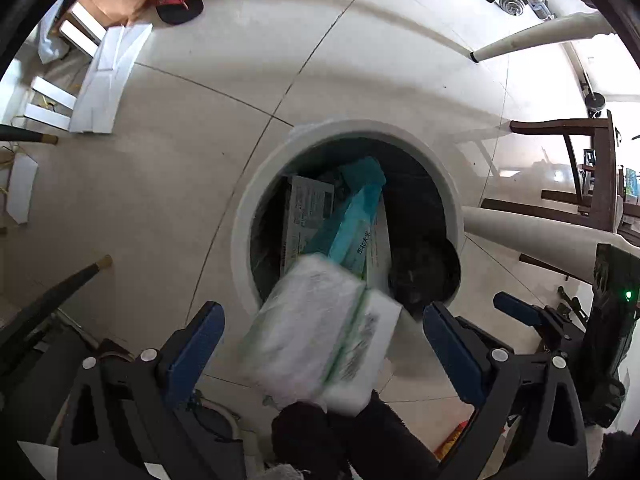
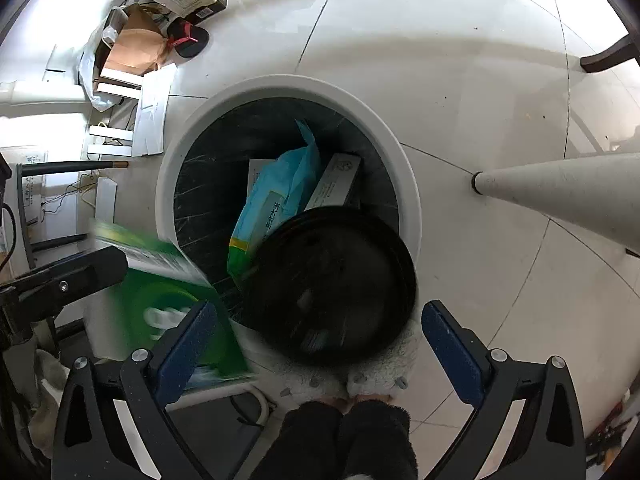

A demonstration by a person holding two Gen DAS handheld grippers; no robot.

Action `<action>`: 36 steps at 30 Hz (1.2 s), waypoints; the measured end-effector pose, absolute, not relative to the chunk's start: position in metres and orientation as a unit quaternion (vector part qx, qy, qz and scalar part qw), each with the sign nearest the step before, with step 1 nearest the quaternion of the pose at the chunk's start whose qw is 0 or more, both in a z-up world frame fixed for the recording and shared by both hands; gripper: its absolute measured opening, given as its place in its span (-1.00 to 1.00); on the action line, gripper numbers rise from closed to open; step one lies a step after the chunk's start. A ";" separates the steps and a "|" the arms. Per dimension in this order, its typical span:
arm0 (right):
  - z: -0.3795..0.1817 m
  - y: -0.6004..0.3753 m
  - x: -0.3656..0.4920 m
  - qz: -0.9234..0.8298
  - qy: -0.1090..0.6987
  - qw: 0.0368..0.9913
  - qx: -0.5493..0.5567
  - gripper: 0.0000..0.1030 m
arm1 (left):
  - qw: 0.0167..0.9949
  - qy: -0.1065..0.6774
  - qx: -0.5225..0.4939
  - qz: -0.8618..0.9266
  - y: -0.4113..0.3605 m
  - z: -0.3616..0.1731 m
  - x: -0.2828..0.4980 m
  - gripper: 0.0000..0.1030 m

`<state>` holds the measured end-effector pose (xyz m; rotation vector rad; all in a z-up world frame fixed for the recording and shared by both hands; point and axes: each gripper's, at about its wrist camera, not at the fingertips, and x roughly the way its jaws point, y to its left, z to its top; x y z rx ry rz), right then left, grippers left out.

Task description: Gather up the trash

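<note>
A white round bin (image 1: 256, 200) (image 2: 168, 184) with a black liner stands on the tiled floor below both grippers. It holds a teal bag (image 1: 356, 216) (image 2: 280, 196) and grey cartons (image 1: 306, 204). My left gripper (image 1: 322, 312) is open; a blurred white-and-green wrapped pack (image 1: 320, 332) (image 2: 168, 304) sits loose between its jaws at the bin's near rim, touching neither pad. My right gripper (image 2: 318, 308) is open too. A black round dish (image 2: 332, 284) (image 1: 424, 272) lies tilted over the near rim between its jaws, free of the pads.
White table legs (image 2: 560, 188) (image 1: 540, 36) slant in from the right. A dark wooden chair (image 1: 592, 168) is at the right. Cardboard, a paper bag (image 2: 132, 48) and a black-and-red sandal (image 1: 176, 0) lie at the far left. A person's dark fuzzy sleeves (image 2: 344, 436) are below.
</note>
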<state>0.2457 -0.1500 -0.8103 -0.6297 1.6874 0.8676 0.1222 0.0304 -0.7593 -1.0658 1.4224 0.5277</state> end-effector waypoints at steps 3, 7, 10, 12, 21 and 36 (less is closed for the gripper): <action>-0.800 -0.149 0.248 0.362 0.704 0.550 -0.265 1.00 | 0.604 0.615 -0.446 0.239 0.032 -0.740 0.121 0.98; -0.773 -0.152 0.252 0.350 0.694 0.562 -0.282 1.00 | 0.613 0.621 -0.413 0.262 0.026 -0.705 0.118 0.98; -0.745 -0.168 0.253 0.330 0.696 0.567 -0.291 1.00 | 0.613 0.626 -0.397 0.275 0.005 -0.670 0.108 0.98; -0.722 -0.185 0.251 0.323 0.704 0.564 -0.288 1.00 | 0.610 0.631 -0.390 0.278 -0.010 -0.648 0.101 0.98; -0.558 -0.245 0.232 0.356 0.704 0.553 -0.267 1.00 | 0.631 0.625 -0.374 0.267 -0.060 -0.488 0.084 0.98; -0.234 -0.273 0.209 0.407 0.657 0.614 -0.158 1.00 | 0.743 0.561 -0.332 0.151 -0.045 -0.249 0.086 0.97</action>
